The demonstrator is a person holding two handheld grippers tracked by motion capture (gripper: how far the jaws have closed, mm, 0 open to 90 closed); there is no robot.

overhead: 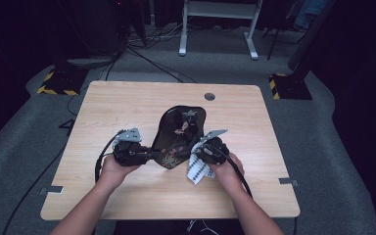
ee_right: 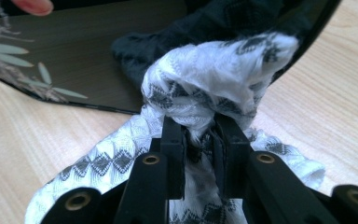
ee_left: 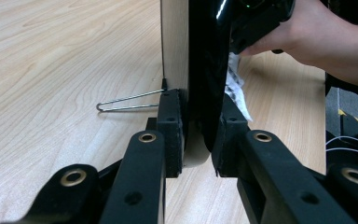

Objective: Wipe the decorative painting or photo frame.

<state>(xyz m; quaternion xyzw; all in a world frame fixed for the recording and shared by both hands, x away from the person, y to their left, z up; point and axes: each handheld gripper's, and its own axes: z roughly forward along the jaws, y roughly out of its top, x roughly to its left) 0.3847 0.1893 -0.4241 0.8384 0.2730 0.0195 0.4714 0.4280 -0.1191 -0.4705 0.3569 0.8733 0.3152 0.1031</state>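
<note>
A glossy black plaque painted with flowers and leaves stands tilted at the middle of the wooden table. My left gripper is shut on its lower left edge. In the left gripper view the jaws pinch the plaque, whose back is pale. My right gripper is shut on a white cloth with a black diamond pattern, at the plaque's lower right edge. In the right gripper view the bunched cloth presses against the shiny plaque above my right gripper.
A thin wire stand lies on the table behind the plaque. A round cable hole sits near the table's far edge. Cables trail from both grippers. White desk legs stand on the grey floor beyond.
</note>
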